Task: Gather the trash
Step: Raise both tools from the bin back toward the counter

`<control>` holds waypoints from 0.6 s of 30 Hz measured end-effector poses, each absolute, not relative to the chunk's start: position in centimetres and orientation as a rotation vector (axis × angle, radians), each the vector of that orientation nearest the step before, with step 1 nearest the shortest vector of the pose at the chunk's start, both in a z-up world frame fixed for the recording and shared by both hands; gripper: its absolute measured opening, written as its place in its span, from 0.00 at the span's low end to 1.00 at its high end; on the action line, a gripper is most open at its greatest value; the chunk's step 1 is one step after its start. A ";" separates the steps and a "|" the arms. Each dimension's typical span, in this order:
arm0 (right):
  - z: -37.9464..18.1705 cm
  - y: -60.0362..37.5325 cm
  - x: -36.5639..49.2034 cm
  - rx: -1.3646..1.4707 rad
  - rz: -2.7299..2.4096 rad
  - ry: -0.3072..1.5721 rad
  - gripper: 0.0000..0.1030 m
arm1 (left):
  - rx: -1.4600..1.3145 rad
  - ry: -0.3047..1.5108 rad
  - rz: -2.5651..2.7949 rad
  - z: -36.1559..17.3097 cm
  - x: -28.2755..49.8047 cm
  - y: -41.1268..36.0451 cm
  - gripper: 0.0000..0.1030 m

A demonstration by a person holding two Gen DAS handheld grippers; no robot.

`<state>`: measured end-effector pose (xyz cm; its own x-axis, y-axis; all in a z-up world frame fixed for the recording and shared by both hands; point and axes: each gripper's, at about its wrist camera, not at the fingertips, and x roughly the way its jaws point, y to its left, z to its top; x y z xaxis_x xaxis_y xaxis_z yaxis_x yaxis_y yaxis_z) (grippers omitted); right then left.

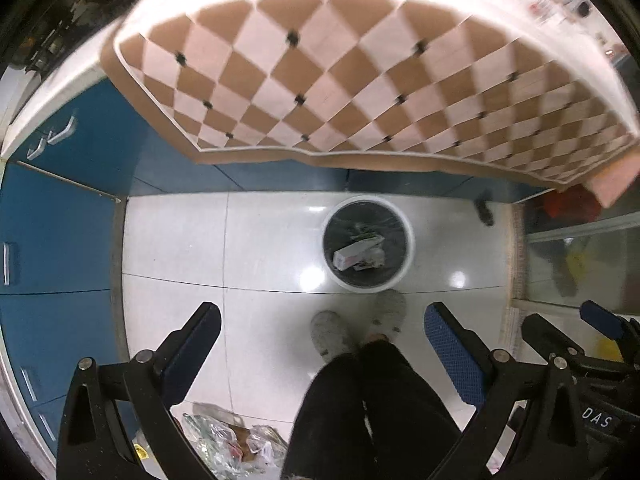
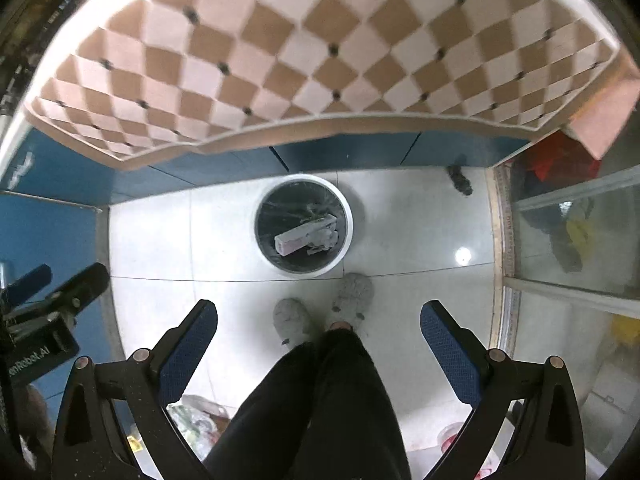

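A round white bin (image 1: 406,270) with a black liner stands on the floor below the table edge; it also shows in the right wrist view (image 2: 347,216). Inside lie a white carton (image 1: 356,251) (image 2: 298,237) and crumpled paper. My left gripper (image 1: 320,320) is open and empty, high above the floor. My right gripper (image 2: 318,318) is open and empty too, at about the same height. The right gripper shows at the right edge of the left wrist view (image 1: 560,320), and the left gripper at the left edge of the right wrist view (image 2: 64,276).
A table with a brown-and-white checked cloth (image 1: 360,80) (image 2: 320,40) overhangs the far side. Blue cabinets (image 1: 52,240) line the left. The person's legs and grey slippers (image 1: 332,334) (image 2: 352,296) stand before the bin. Plastic bags (image 1: 224,440) lie at lower left. A glass panel (image 2: 568,240) is at right.
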<state>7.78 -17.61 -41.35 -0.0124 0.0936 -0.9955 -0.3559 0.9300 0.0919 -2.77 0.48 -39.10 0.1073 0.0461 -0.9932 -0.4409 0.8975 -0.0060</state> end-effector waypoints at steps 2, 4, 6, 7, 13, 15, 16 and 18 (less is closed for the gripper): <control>-38.4 -17.8 7.4 -0.202 0.371 1.534 0.99 | -0.332 1.400 0.360 -36.6 -3.3 0.0 1.00; -35.3 -18.0 7.0 -0.205 0.382 1.508 0.99 | -0.335 1.379 0.349 -34.6 -3.7 -0.2 1.00; -33.0 -18.2 6.7 -0.202 0.392 1.489 0.99 | -0.324 1.370 0.353 -33.0 -4.0 -0.3 1.00; -31.9 -18.3 6.5 -0.195 0.400 1.483 0.99 | -0.309 1.362 0.362 -32.1 -4.0 -0.2 1.00; -27.3 -18.5 7.1 -0.084 0.452 1.430 0.99 | -0.239 1.256 0.432 -28.1 -1.8 0.6 1.00; -26.2 -18.5 8.5 -0.022 0.460 1.413 1.00 | -0.226 1.206 0.455 -26.7 -0.4 1.4 1.00; -25.7 -18.6 9.5 0.009 0.462 1.401 1.00 | -0.218 1.167 0.475 -25.9 1.0 1.8 1.00; -25.0 -18.8 11.8 0.048 0.452 1.375 1.00 | -0.195 1.128 0.499 -24.9 3.6 2.4 1.00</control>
<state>11.75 -18.81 -25.00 0.1229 0.3375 -0.9333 -0.2825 0.9134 0.2931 3.56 2.38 -24.88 0.3330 0.2829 -0.8995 -0.4755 0.8741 0.0989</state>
